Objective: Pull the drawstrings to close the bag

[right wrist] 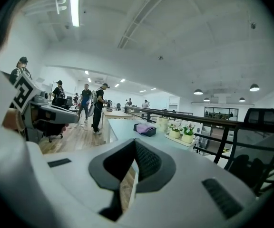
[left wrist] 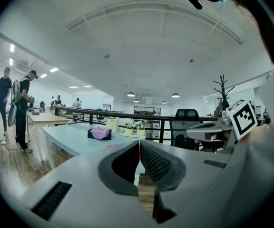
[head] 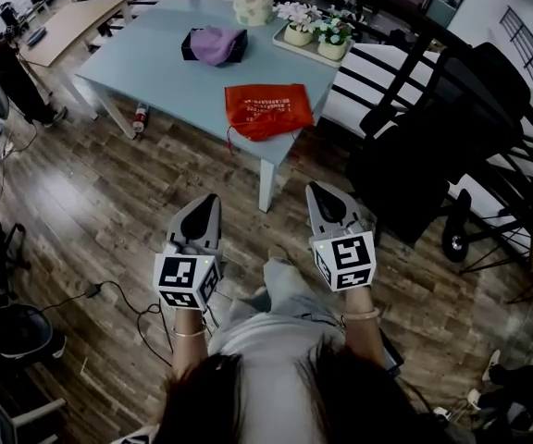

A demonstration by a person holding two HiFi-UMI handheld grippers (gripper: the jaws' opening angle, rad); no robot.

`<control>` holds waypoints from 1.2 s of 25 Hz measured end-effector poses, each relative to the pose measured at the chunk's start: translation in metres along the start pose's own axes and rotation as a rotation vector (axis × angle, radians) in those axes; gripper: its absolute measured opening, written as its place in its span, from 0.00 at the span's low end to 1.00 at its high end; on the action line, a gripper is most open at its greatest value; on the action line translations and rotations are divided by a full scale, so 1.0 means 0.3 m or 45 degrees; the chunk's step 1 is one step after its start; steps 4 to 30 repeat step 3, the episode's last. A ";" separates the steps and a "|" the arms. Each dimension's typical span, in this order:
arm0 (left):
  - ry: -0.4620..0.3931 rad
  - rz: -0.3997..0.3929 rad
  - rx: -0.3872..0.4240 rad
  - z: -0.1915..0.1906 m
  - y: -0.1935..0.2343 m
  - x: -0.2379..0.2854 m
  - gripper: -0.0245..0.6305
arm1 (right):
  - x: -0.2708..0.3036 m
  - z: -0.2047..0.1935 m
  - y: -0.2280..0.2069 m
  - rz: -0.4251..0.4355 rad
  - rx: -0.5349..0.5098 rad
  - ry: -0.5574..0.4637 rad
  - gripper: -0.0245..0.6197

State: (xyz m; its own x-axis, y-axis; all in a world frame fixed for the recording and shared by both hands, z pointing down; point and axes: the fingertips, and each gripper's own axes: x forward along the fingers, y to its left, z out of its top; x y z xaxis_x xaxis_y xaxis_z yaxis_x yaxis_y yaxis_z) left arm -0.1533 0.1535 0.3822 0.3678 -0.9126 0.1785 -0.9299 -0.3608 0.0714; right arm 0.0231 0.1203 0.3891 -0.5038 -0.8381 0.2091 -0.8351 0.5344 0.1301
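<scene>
My left tongs [head: 208, 202] and right tongs [head: 318, 191] are both clenched, nothing between them, over the wood floor [head: 109, 220] at lower centre. The red drawstring bag [head: 268, 109] lies on the table [head: 146, 63] (upper centre), well apart from both.

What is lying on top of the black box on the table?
A lilac cloth lies bunched on the black box and covers most of its top. Whatever the box holds beneath the cloth is hidden.
</scene>
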 end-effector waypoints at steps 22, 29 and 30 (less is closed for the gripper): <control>0.007 0.000 -0.010 -0.018 -0.004 -0.022 0.07 | -0.013 -0.012 0.024 0.011 -0.012 0.008 0.08; 0.007 0.000 -0.010 -0.018 -0.004 -0.022 0.07 | -0.013 -0.012 0.024 0.011 -0.012 0.008 0.08; 0.007 0.000 -0.010 -0.018 -0.004 -0.022 0.07 | -0.013 -0.012 0.024 0.011 -0.012 0.008 0.08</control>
